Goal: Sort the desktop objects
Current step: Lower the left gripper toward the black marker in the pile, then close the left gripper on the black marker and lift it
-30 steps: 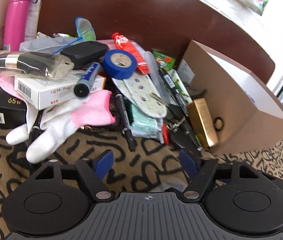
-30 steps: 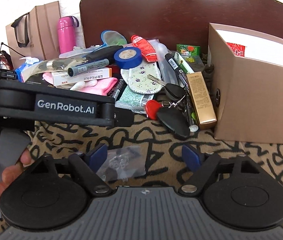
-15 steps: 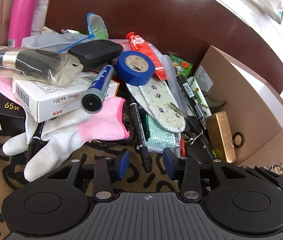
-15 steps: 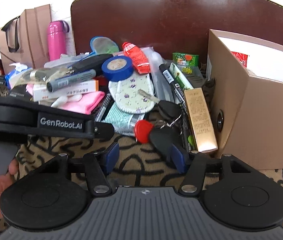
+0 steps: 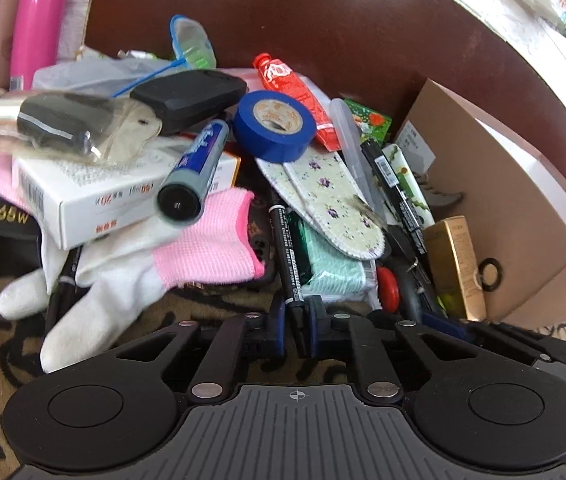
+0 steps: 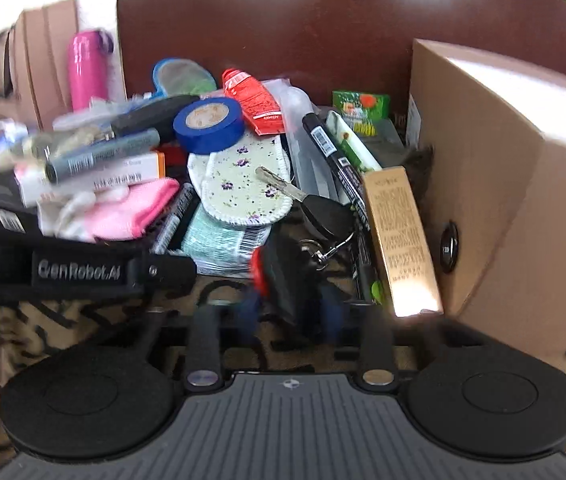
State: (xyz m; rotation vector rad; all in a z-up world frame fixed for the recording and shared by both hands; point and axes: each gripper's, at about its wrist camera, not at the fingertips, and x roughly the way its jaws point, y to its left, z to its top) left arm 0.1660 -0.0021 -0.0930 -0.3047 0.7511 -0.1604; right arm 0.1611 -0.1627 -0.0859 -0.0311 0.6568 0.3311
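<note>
A heap of desk objects lies on the patterned cloth. My left gripper is shut on the near end of a thin black marker that lies beside the pink and white glove. My right gripper is shut on a black key fob with a red tag, linked by a ring to a key on the flowered insole. The left gripper body crosses the left of the right wrist view. A brown cardboard box stands at the right.
The heap holds a blue tape roll, a red tube, a grey marker on a white box, and a gold box. A pink bottle stands at the back left. A dark headboard rises behind.
Both grippers moved forward into the heap and closed: the left onto the thin black marker, the right onto the black key fob.
</note>
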